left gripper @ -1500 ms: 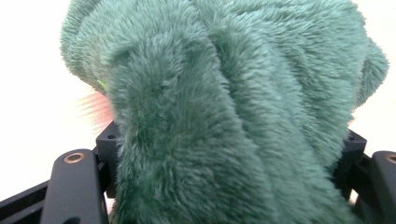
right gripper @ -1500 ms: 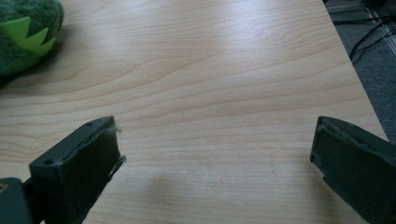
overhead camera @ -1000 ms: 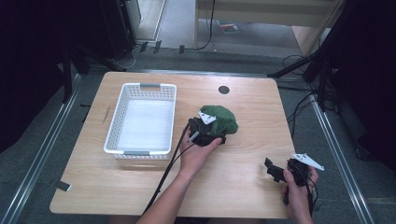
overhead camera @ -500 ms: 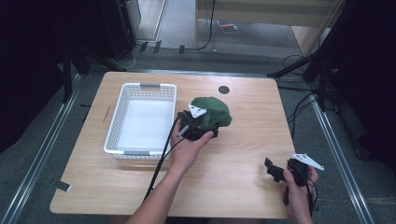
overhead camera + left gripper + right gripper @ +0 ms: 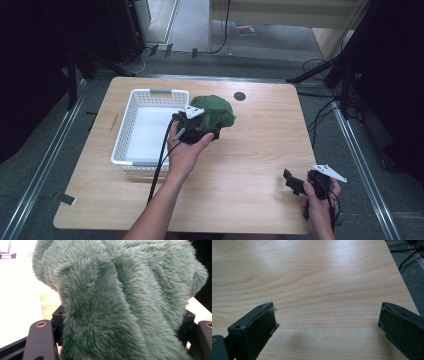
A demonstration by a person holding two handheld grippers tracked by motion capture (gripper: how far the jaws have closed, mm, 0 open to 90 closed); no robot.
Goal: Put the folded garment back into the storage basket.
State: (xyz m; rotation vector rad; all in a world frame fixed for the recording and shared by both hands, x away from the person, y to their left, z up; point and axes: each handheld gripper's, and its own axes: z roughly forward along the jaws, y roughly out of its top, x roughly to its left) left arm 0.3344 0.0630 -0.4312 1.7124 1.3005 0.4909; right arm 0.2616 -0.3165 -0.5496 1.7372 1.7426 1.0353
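The white basket (image 5: 150,127) sits on the left half of the wooden table (image 5: 250,165), its slatted walls upright and its pale floor bare; its right rim runs just beside the left gripper (image 5: 202,134). That gripper is clenched on the green plush cloth (image 5: 214,111), a soft, deep-piled, dark green bundle bunched into thick folds; in the left gripper view the fur (image 5: 120,302) bulges up between the black jaws and spills over them. The cloth hangs at the gripper's front, near the table's middle and just right of the basket's far right corner; whether it touches the tabletop I cannot tell. Farther back, a small dark round hole (image 5: 239,96) marks the table near its far edge. To the right, the wood lies bare across a broad stretch up to the right edge. Near the front right corner the right gripper (image 5: 295,182) rests in the person's hand, jaws released and spread wide over plain wood (image 5: 324,302)
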